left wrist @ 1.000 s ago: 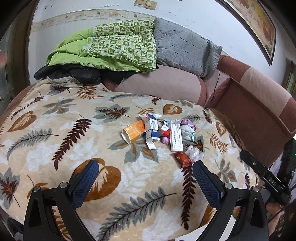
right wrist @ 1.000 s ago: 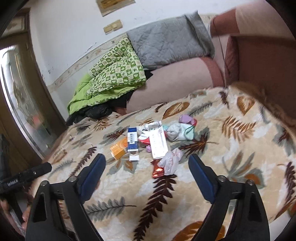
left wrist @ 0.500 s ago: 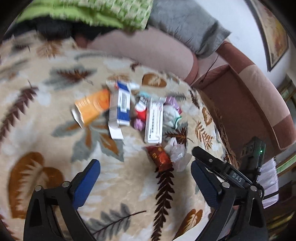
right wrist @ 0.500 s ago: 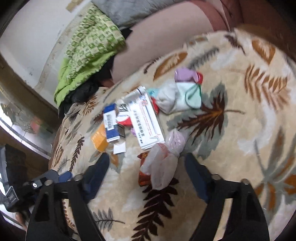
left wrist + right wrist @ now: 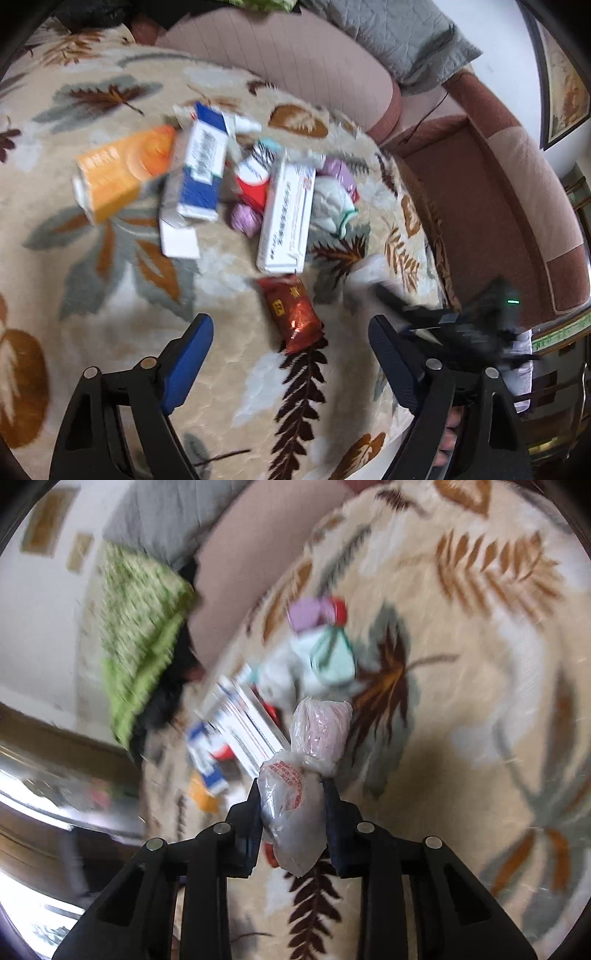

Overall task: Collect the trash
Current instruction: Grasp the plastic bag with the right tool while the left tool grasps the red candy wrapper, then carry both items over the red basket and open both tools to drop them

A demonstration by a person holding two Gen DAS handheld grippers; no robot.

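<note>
1. My left tongs [image 5: 290,363] hang spread wide over the leaf-patterned blanket [image 5: 110,280], gripping nothing.
2. A red wrapper [image 5: 293,314] lies between their tips.
3. Beyond it: a long white box [image 5: 286,218], a blue-and-white box [image 5: 203,166], an orange box [image 5: 122,170].
4. My right tongs [image 5: 399,306], blurred, sit near the blanket's right edge.

On the blanket [image 5: 229,280] we see boxes [image 5: 207,166] lying side by side, a snack packet [image 5: 293,314] just before them, and the sofa arm [image 5: 295,62] behind, with the bag [image 5: 295,805] between our right claw's [image 5: 293,812] fingers.
</note>
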